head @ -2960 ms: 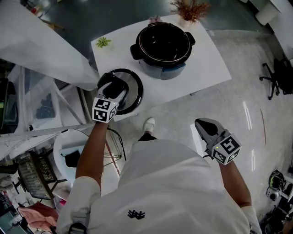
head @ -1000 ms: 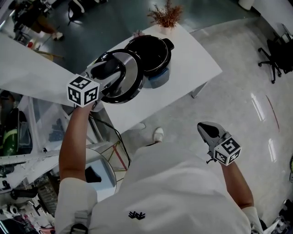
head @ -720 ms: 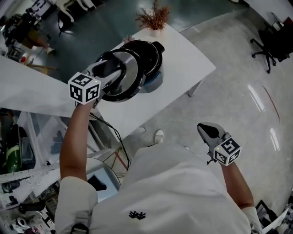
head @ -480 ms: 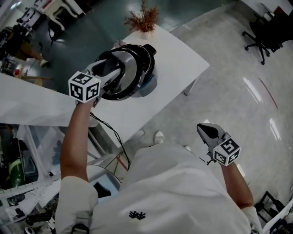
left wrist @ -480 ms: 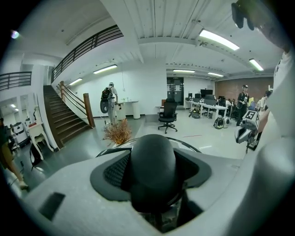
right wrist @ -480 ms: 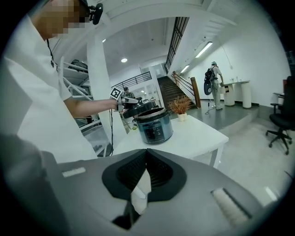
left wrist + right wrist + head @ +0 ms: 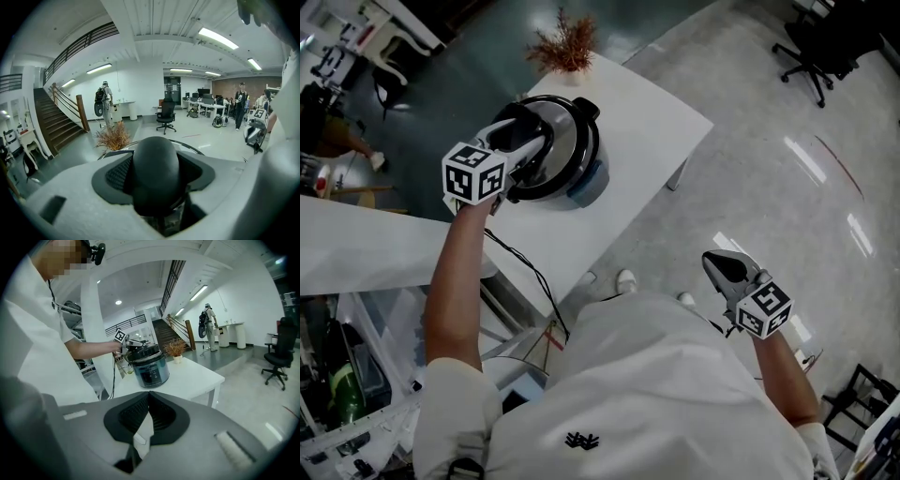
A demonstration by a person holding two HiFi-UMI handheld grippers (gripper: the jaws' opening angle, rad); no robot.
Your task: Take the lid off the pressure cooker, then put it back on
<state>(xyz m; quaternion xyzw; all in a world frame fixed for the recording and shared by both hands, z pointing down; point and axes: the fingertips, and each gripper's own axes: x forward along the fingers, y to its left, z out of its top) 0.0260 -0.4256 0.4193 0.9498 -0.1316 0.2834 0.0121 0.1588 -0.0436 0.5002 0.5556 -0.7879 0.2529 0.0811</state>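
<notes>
Two grippers show, and only one is at work; our left gripper (image 7: pixel 525 139) is clamped on the black knob (image 7: pixel 155 174) of the lid (image 7: pixel 570 148), its jaws spread wide round that knob with the pads (image 7: pixel 118 174) pressing its sides; the lid lies on top of the pressure cooker (image 7: pixel 151 372), which stands on the white table (image 7: pixel 649 117) near a potted dried plant (image 7: pixel 563 49) at the far edge (whether the lid is locked home we cannot tell); our right gripper (image 7: pixel 724 267) hangs well apart from the table, at our right side above the pale floor (image 7: pixel 769 187), its jaws closed together with nothing between them.
</notes>
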